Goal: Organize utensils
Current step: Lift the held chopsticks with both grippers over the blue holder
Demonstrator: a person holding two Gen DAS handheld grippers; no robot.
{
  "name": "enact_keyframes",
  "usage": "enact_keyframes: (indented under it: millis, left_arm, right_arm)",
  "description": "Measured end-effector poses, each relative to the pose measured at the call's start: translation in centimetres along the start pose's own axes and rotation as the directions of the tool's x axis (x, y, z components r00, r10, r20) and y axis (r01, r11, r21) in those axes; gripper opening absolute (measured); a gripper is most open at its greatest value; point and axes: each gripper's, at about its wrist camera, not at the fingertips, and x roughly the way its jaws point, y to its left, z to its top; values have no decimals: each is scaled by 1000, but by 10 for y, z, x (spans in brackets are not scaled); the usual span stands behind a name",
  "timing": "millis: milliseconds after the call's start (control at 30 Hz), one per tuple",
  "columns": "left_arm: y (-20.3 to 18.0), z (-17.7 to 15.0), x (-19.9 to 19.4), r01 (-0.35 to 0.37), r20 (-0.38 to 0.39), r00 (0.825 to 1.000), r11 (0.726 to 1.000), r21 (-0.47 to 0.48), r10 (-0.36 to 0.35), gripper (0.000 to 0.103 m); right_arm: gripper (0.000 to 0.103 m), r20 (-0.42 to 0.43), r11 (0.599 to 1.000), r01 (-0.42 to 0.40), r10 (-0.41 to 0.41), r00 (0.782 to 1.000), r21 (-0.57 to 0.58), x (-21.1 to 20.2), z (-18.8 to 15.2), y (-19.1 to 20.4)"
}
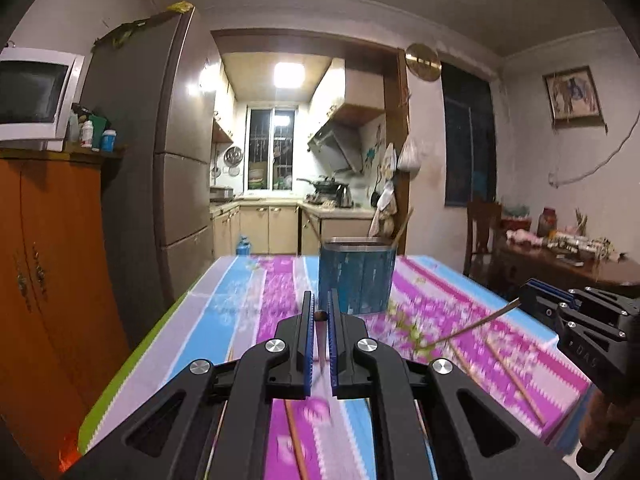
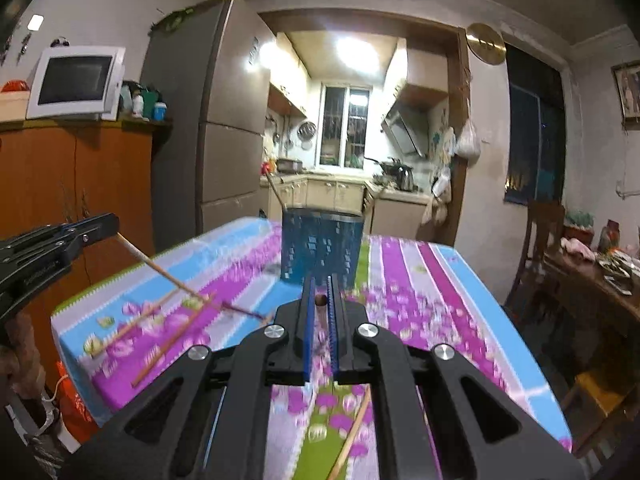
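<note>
Left wrist view: left gripper [image 1: 320,312] clamped on one chopstick [image 1: 320,334], held end-on between the blue pads, tip toward the camera. Blue holder [image 1: 355,276] stands near the far edge of the table [image 1: 224,312], one stick already leaning inside. Right gripper [image 1: 532,294] at the right edge of the table, closed on its own chopstick [image 1: 472,326], which slants down over the cloth. Loose chopsticks on the cloth: at least two, blurred.

Right wrist view: right gripper [image 2: 322,300] pinching a chopstick [image 2: 320,301] end-on. Left gripper [image 2: 104,226] above the table's left edge, its stick angled down. Loose ones: about three, two near the left edge, one at the near edge.

Risk: thin end grip, stick could swivel or slip; the two held sticks could cross or clip the holder rim and tip it.
</note>
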Motion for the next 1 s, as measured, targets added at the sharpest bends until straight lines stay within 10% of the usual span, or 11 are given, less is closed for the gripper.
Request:
enact_keyframes:
  millis: [1000]
  left_arm:
    - [-1,110,72,176,21,984,984,-9,-175,7]
  right_arm:
    - [5,58,991,-128,126,990,29,29,106,-35]
